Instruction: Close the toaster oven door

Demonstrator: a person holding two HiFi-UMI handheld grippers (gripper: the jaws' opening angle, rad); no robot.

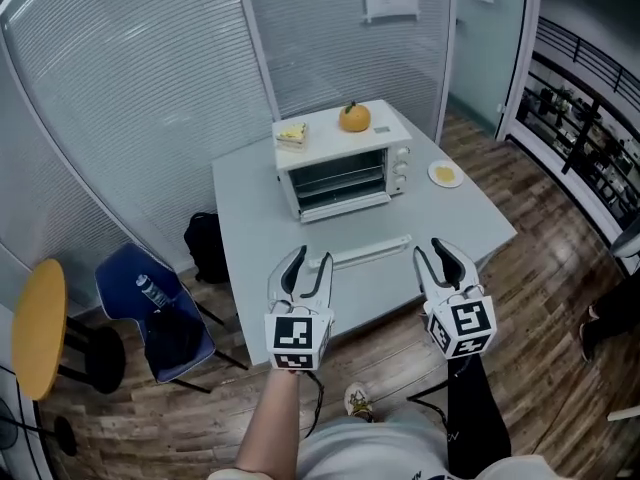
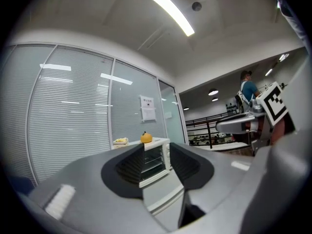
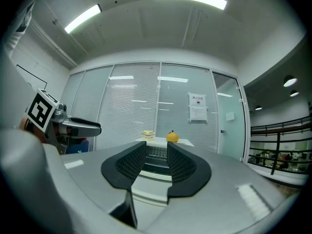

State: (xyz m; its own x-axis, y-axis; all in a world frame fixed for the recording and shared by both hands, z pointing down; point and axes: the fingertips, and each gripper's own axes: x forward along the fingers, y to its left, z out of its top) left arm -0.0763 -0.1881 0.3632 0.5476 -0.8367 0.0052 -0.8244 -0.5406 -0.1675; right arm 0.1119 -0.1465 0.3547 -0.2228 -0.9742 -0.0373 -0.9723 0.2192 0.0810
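Observation:
A white toaster oven (image 1: 345, 163) stands at the far side of the grey table (image 1: 250, 228). Its door hangs open and flat, with the long white handle (image 1: 370, 251) nearest me. My left gripper (image 1: 305, 268) is over the table's near edge, left of the handle, open and empty. My right gripper (image 1: 440, 258) is level with it, just right of the handle, open and empty too. In the left gripper view the oven (image 2: 155, 157) and its lowered door (image 2: 163, 194) show between the jaws. The right gripper view frames the oven (image 3: 157, 152) in its gap.
An orange (image 1: 354, 118) and a small yellow snack (image 1: 291, 133) sit on top of the oven. A plate (image 1: 446, 174) lies to its right. A blue chair (image 1: 150, 308), a yellow stool (image 1: 40, 328) and a black bag (image 1: 205, 243) stand left of the table.

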